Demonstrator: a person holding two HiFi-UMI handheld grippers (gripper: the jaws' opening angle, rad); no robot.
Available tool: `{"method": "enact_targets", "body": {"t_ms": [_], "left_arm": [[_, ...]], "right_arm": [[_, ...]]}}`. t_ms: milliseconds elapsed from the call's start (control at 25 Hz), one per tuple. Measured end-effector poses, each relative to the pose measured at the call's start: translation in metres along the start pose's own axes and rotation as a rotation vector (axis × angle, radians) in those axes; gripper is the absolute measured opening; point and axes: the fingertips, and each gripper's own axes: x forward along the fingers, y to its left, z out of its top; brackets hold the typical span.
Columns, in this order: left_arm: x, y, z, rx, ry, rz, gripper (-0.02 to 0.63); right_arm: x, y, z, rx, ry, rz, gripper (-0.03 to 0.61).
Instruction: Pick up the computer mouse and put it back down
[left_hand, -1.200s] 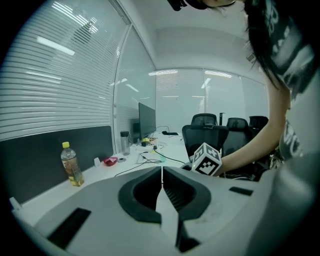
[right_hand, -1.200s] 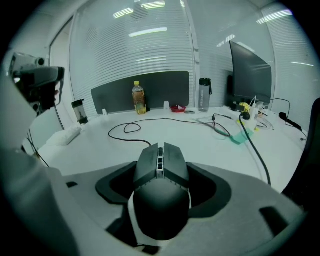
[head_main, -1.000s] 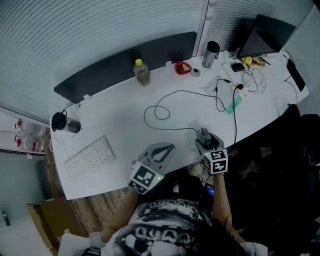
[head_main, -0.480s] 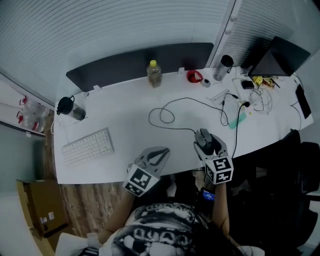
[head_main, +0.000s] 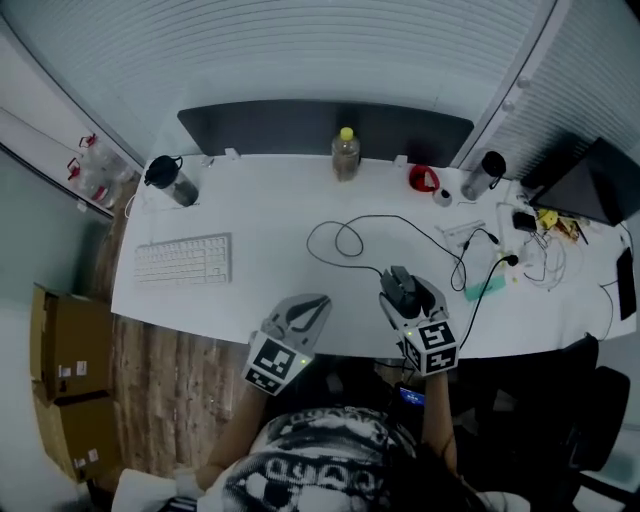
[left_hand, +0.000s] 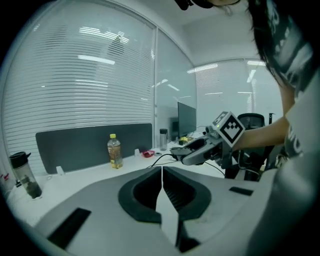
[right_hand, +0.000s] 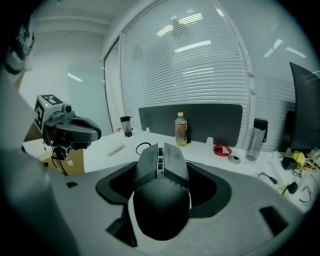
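Observation:
A dark wired computer mouse (right_hand: 161, 192) sits between the jaws of my right gripper (head_main: 404, 296), which is shut on it and holds it off the white desk (head_main: 260, 290) near the front edge. In the head view the mouse (head_main: 403, 287) shows at the gripper's tip, its black cable (head_main: 345, 235) looping back across the desk. My left gripper (head_main: 308, 310) hovers at the front edge, left of the right one, its jaws closed together with nothing between them. In the left gripper view the right gripper (left_hand: 200, 150) appears with the mouse.
On the desk stand a white keyboard (head_main: 184, 259) at left, a black flask (head_main: 171, 180), a yellow-capped bottle (head_main: 345, 153), a red object (head_main: 423, 179), a grey tumbler (head_main: 483, 174) and tangled cables (head_main: 520, 240) at right. Cardboard boxes (head_main: 60, 370) stand on the floor.
The right gripper has risen with the mouse in it. The head view has swung, so the desk now lies level across the picture. The left gripper has turned a little in place.

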Motion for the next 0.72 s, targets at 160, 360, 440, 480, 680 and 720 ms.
{"method": "enact_targets", "body": {"t_ms": [160, 360, 440, 480, 680, 720], "left_arm": [[-0.01, 0.004, -0.007, -0.03, 0.016, 0.101, 0.005], [-0.045, 0.022, -0.025, -0.09, 0.043, 0.27, 0.005], [-0.062, 0.031, -0.034, -0.115, 0.053, 0.338, 0.005], [-0.071, 0.036, -0.037, -0.125, 0.056, 0.37, 0.005], [-0.113, 0.056, -0.05, -0.159, 0.064, 0.491, 0.005], [-0.12, 0.059, -0.053, -0.164, 0.065, 0.508, 0.005]], "right_arm": [[0.023, 0.009, 0.012, -0.051, -0.012, 0.108, 0.301], [0.066, 0.042, 0.033, -0.127, -0.022, 0.264, 0.301], [0.084, 0.06, 0.041, -0.152, -0.027, 0.319, 0.301], [0.093, 0.07, 0.044, -0.16, -0.031, 0.342, 0.301], [0.136, 0.118, 0.059, -0.149, -0.045, 0.425, 0.3], [0.145, 0.13, 0.06, -0.149, -0.04, 0.442, 0.299]]}}
